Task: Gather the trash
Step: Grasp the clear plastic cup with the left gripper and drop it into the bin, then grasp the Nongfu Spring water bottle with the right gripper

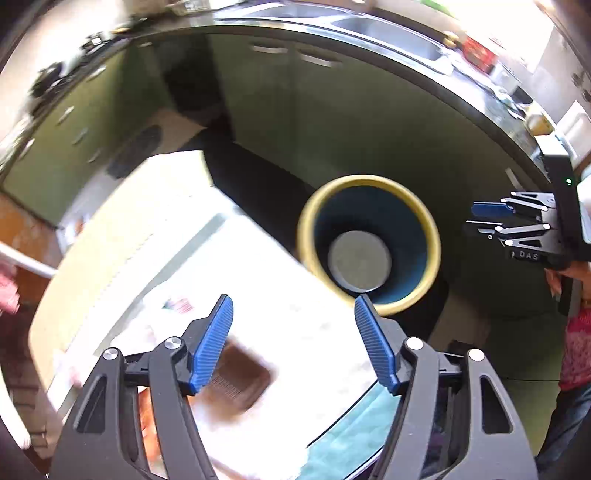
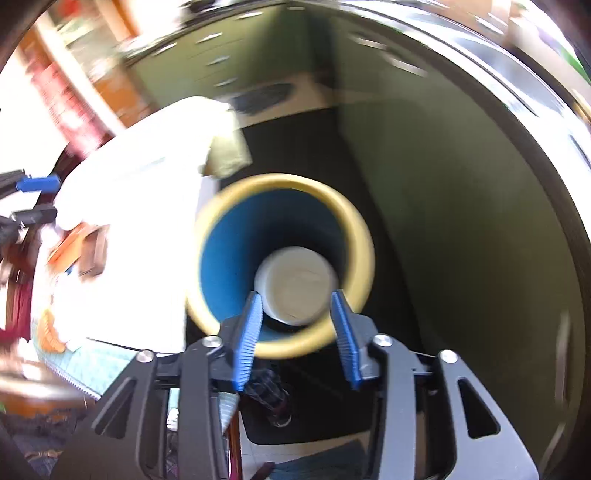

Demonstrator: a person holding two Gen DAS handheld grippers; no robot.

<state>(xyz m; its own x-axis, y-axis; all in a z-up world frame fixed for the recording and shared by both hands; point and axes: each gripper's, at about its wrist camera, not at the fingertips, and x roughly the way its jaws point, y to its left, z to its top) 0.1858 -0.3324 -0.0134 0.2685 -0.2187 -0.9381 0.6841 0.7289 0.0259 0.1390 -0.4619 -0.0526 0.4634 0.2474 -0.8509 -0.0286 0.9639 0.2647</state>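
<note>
A blue trash bin with a yellow rim (image 1: 369, 243) stands on the dark floor beside the table; it also shows in the right wrist view (image 2: 284, 266), with a pale round object (image 2: 295, 288) at its bottom. My left gripper (image 1: 293, 306) is open and empty above the table edge, left of the bin. A brown packet (image 1: 238, 384) lies on the white tablecloth (image 1: 258, 280) under it. My right gripper (image 2: 297, 301) is open and empty, right over the bin's mouth; it shows from the side in the left wrist view (image 1: 480, 218).
Green kitchen cabinets (image 1: 332, 118) and a counter with a steel sink (image 1: 388, 33) curve behind the bin. The table carries orange and brown items (image 2: 85, 247) and a teal cloth (image 2: 99, 365). A person's arm in red (image 1: 576, 350) is at the right edge.
</note>
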